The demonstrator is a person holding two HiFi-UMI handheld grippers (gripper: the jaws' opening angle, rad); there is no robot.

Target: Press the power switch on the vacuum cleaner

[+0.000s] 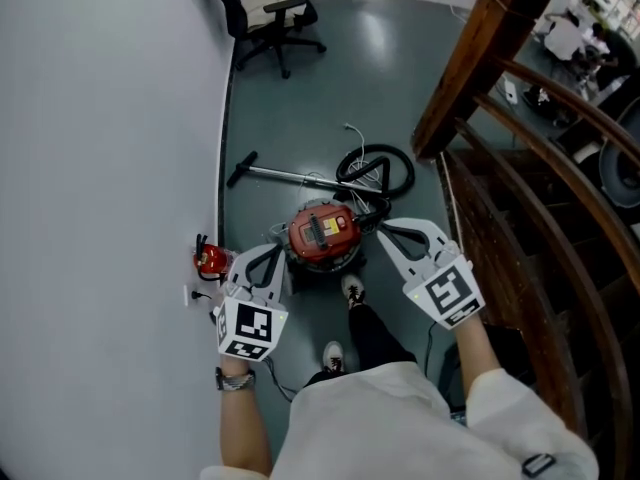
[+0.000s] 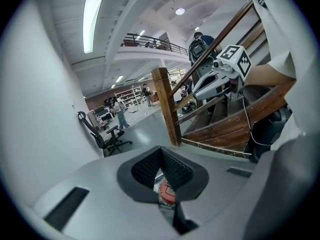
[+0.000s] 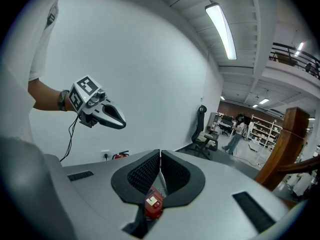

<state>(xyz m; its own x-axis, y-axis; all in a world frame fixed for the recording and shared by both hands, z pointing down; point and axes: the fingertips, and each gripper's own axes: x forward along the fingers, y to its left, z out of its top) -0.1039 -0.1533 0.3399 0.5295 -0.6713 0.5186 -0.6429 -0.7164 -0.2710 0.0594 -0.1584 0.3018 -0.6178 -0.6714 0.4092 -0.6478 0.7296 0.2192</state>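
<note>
The red canister vacuum cleaner sits on the grey floor, with its hose coiled behind it and its wand lying to the left. My left gripper hangs just left of the canister with its jaws shut and nothing in them. My right gripper hangs just right of it, also shut and empty. In the left gripper view the vacuum cleaner shows through the gap below the closed left gripper. In the right gripper view the vacuum cleaner shows below the closed right gripper.
A white wall runs along the left, with a red fire extinguisher at its foot. A wooden staircase railing and post stand at the right. An office chair is at the back. The person's shoes are just before the vacuum.
</note>
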